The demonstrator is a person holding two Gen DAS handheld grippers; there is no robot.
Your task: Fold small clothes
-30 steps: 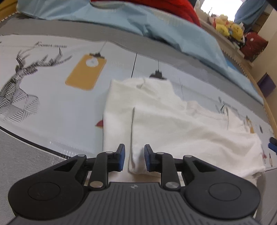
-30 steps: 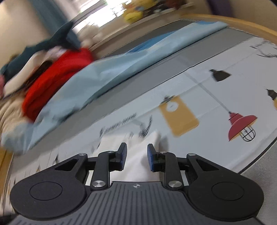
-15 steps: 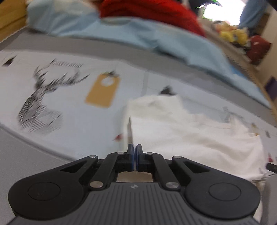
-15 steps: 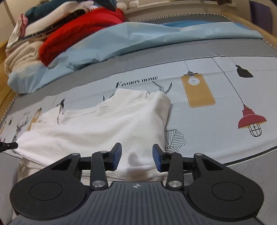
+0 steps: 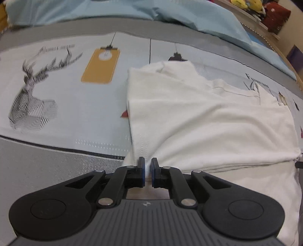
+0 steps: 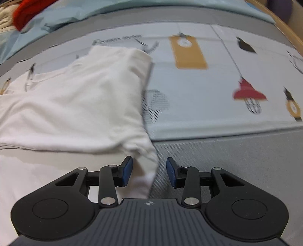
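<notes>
The bed [image 5: 56,170] was unchanged under your work. On it, the white shirt [image 5: 198,117] lay flat on the printed sheet, with one side already folded in.

A second earlier its near hem lay slack. Now creases ran from the hem to the left gripper [image 5: 147,168] and the cloth there was bunched, so that corner was taken up.

You had brought the left jaws from apart over the fold's edge to nearly together on the hem. They were easing open a touch, yet the cloth was still pinched between them.

Your right gripper [image 6: 149,170] had swung from looking across the room to pointing down at the shirt's other near corner. Its jaws stood apart with that corner between them and neither pad pressing on it.

I judged this as one corner held and the other about to be held. The next fold, lifting the hem towards the collar, needed the right jaws to close first. If the left ones opened any further, you would lose that hem.

Counted:
- one bed
- one blue quilt [image 5: 189,17] along its far side
- one shirt to fold
- one red garment [image 6: 24,9] at the far edge
- two grippers
</notes>
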